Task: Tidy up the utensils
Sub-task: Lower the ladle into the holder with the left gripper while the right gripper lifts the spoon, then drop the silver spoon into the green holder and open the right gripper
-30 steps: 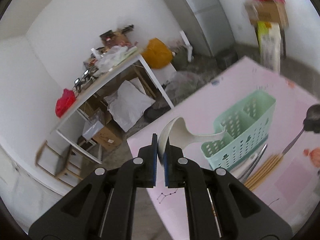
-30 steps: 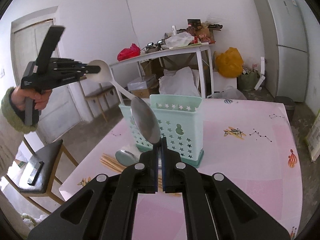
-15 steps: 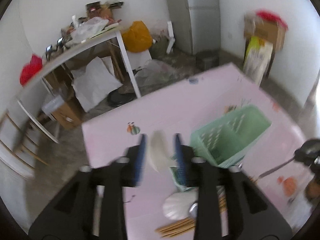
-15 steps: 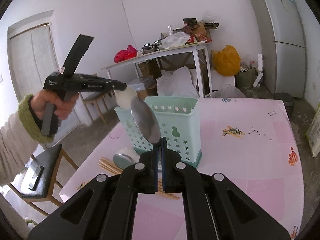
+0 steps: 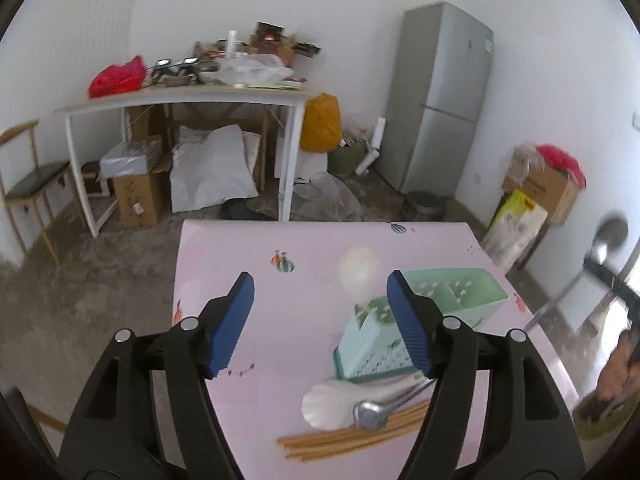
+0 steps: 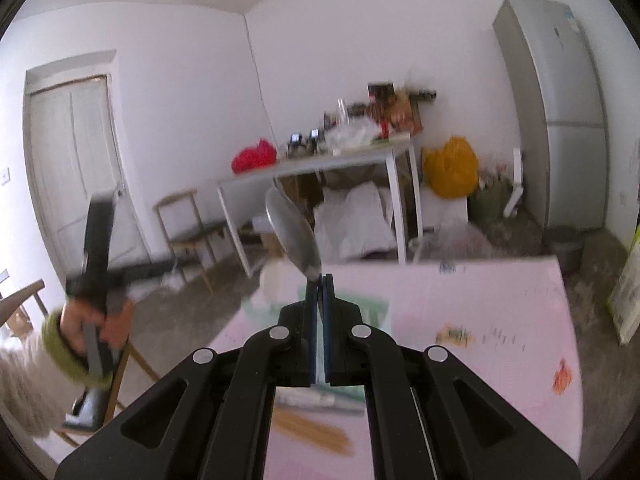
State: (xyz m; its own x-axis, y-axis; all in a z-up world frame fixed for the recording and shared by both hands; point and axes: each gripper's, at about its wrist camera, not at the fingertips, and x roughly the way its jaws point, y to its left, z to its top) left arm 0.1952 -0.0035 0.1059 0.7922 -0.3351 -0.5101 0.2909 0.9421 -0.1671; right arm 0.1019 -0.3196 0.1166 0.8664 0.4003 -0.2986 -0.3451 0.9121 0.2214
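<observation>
My left gripper (image 5: pixel 320 312) has let go since a second ago: its jaws are now spread wide and empty, and the white ladle (image 5: pixel 360 272) stands in the green caddy (image 5: pixel 448 292), so one utensil is sorted. My right gripper (image 6: pixel 319 280) pinches the steel spoon (image 6: pixel 292 236) aloft. The caddy sits mid-table (image 5: pixel 248 256) with room all round; another ladle (image 5: pixel 332 404), a metal spoon (image 5: pixel 372 416) and chopsticks (image 5: pixel 344 438) lie at the near edge.

I see a mint-green star-punched plastic utensil caddy (image 5: pixel 404 332) on the pink cartoon-printed counter (image 5: pixel 280 340), beside tan wooden chopsticks (image 5: pixel 352 436).
</observation>
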